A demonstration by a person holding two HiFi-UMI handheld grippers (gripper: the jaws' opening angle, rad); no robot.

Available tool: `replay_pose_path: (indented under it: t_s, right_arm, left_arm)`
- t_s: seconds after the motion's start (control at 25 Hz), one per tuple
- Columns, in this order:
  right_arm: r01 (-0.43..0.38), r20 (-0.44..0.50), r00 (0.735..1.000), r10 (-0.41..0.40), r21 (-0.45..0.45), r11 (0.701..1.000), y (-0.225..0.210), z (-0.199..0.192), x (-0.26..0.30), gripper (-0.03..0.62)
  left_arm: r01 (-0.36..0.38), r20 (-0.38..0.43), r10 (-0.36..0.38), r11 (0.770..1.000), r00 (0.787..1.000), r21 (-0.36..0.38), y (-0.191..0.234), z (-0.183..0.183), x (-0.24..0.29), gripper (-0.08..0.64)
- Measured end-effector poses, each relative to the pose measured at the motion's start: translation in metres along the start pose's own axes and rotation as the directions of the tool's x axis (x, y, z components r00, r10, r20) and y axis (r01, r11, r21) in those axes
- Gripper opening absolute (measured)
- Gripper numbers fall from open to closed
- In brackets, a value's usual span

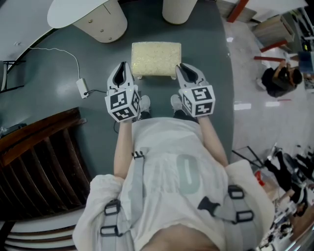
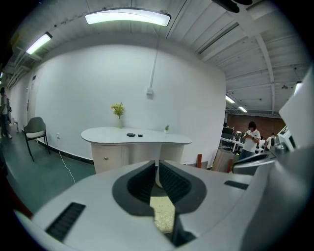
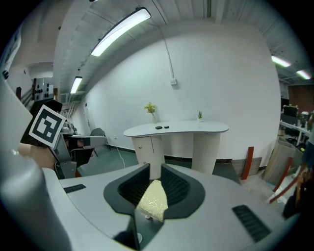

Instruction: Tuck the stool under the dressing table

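Head view: the left tongs [image 1: 122,66] and right tongs [image 1: 182,67] point forward and down, one just beside each near corner of the cream-topped stool [image 1: 156,59]. The stool stands on the floor between their tips. Whether either tip touches it cannot be told. Beyond the tips, the white bench [image 1: 68,14] has an opening between its cabinet and its round leg, straight ahead of the stool.

Left gripper view: the left tongs [image 2: 157,164] are pinched together and empty. The stool [image 2: 164,215] shows just below them, and the bench [image 2: 157,138] is well ahead.

Right gripper view: the right tongs [image 3: 154,169] are likewise closed on nothing. The stool [image 3: 153,201] lies under their tips, with the bench [image 3: 186,128] beyond.

The step in hand looks like a push. It would go best with both closed tips against the near side, pressing evenly so that the stool slides square into the opening and does not swing into the cabinet or the leg.
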State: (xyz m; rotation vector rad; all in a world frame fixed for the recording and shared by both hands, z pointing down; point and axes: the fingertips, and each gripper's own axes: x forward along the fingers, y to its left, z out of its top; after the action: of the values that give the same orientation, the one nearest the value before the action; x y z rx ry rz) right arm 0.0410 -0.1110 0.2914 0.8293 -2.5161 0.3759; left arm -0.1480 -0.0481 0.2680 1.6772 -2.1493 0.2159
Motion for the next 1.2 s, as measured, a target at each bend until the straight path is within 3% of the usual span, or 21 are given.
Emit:
replay_pose_path:
  t_s: [0.04, 0.12, 0.2, 0.28, 0.56, 0.72, 0.88, 1.04, 1.2]
  right_arm:
    - [-0.016, -0.007, 1.0, 0.016, 0.009, 1.0, 0.001, -0.001, 0.002, 0.095]
    - [-0.045, -0.019, 0.999, 0.045, 0.029, 0.999, 0.003, -0.003, 0.006, 0.226]
    - [-0.052, -0.018, 0.998, 0.053, 0.041, 0.998, 0.005, -0.005, 0.01, 0.305]
    - [-0.059, -0.021, 0.998, 0.06, 0.047, 0.997, 0.007, -0.006, 0.013, 0.344]
    - [-0.081, -0.047, 0.995, 0.084, 0.066, 0.995, 0.005, -0.009, 0.024, 0.353]
    - [-0.052, -0.065, 0.996, 0.057, 0.081, 0.995, 0.001, -0.017, 0.033, 0.351]
    - [-0.018, -0.107, 0.994, 0.025, 0.073, 0.997, -0.019, -0.042, 0.043, 0.351]
    - [0.001, -0.164, 0.986, 0.006, 0.042, 0.999, -0.039, -0.067, 0.069, 0.351]
    - [0.031, -0.237, 0.971, -0.024, 0.027, 0.999, -0.058, -0.123, 0.107, 0.35]
  left_arm:
    - [0.015, -0.001, -0.015, 1.0, 1.0, -0.002, -0.002, 0.001, 0.002, 0.009]
    - [0.046, -0.004, -0.046, 0.999, 0.999, -0.009, -0.007, 0.0, 0.005, 0.147]
    - [0.049, 0.003, -0.049, 0.999, 0.999, -0.007, -0.008, 0.001, 0.005, 0.232]
    - [0.038, 0.01, -0.039, 0.999, 0.999, 0.021, -0.007, 0.003, 0.005, 0.268]
    - [0.056, -0.001, -0.056, 0.998, 0.998, 0.032, -0.001, 0.004, 0.014, 0.282]
    - [0.069, -0.014, -0.069, 0.997, 0.998, 0.019, 0.009, -0.01, 0.02, 0.282]
    - [0.088, -0.076, -0.092, 0.994, 0.993, -0.065, 0.015, -0.053, 0.04, 0.281]
    - [0.065, -0.165, -0.062, 0.998, 0.984, 0.015, 0.035, -0.097, 0.072, 0.281]
    - [0.122, -0.228, -0.101, 0.99, 0.968, 0.076, 0.053, -0.159, 0.115, 0.281]
